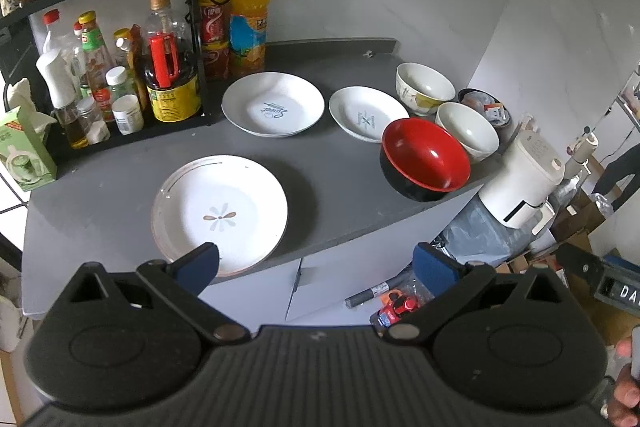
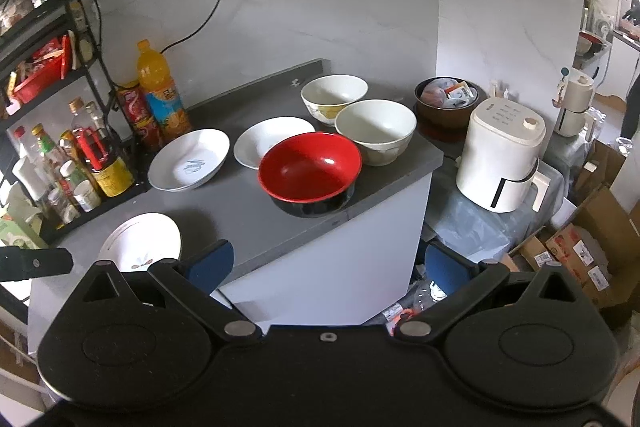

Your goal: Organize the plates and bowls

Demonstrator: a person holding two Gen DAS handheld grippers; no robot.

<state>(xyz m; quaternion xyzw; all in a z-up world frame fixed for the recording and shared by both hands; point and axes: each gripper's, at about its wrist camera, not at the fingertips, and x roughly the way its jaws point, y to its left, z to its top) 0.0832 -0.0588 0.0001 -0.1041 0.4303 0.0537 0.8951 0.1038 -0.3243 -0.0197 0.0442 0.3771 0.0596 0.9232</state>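
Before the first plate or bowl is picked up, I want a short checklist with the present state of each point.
1. Left gripper open and holding nothing: ok.
2. Right gripper open and holding nothing: ok.
3. Flower plate lies flat near the front edge of the counter, nothing on it: ok.
4. Red bowl upright, inside looks empty: ok.
5. Room around the red bowl: not ok. It sits close to the counter edge, and the plain white bowl stands right beside it; whether they touch, cannot tell.
6. Two white plates at the back are apart, not stacked: ok.
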